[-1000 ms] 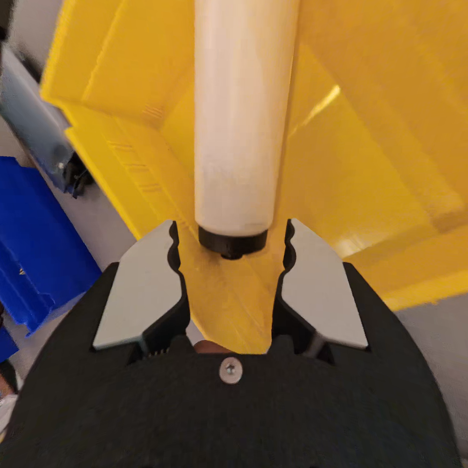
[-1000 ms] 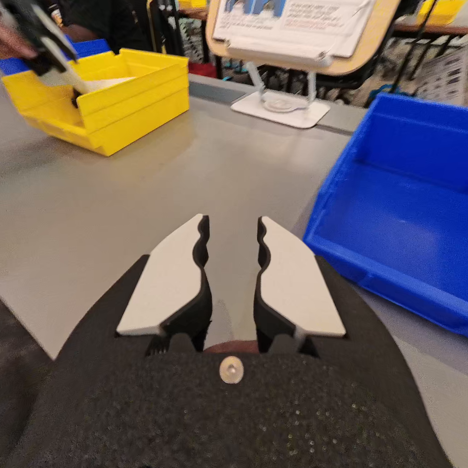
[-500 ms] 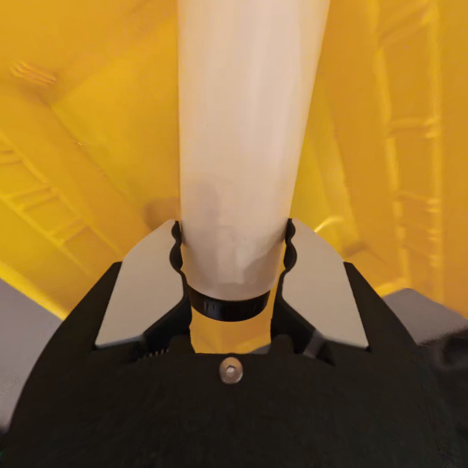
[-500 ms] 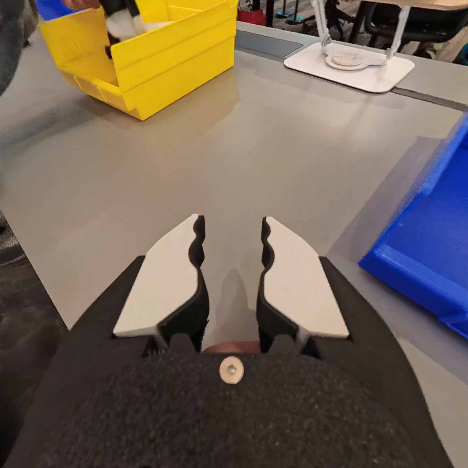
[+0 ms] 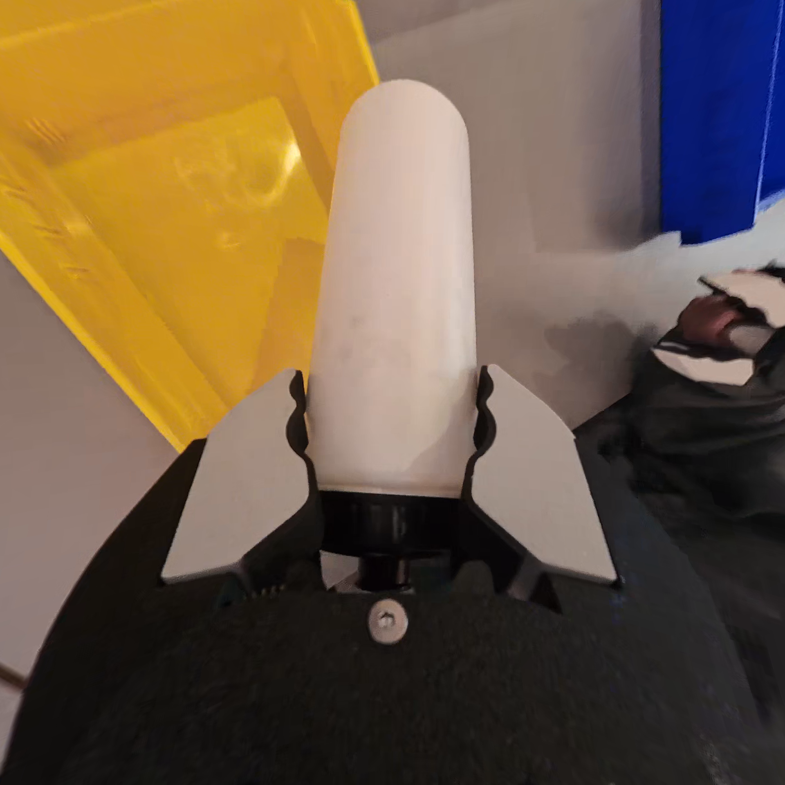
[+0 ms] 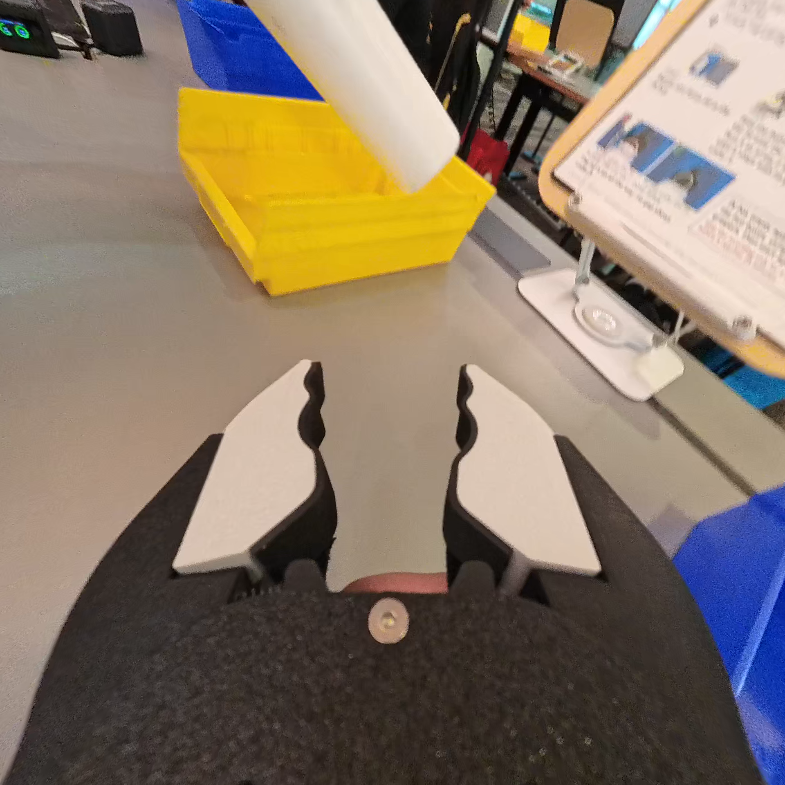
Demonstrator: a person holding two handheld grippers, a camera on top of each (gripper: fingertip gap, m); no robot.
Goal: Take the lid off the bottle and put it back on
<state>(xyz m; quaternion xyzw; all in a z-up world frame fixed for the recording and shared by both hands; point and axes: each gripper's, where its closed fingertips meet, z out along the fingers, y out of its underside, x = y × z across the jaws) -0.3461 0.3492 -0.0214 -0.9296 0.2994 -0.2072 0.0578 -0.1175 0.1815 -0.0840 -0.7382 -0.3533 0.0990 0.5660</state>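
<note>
bottle (image 5: 395, 297) base forward, lid (image 5: 384, 524) rearward, left tool (image 5: 391, 399)

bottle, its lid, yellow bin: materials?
Bottle: looks like matte, milky-white plastic, faintly translucent, no glare; frosted glass can't be excluded.
Lid: black, likely hard plastic, glossy with a soft sheen and faint vertical ridging.
Yellow bin: moulded plastic, semi-gloss; stepped ribs on its walls and bright highlights on its floor.
Left gripper grips the bottle.
</note>
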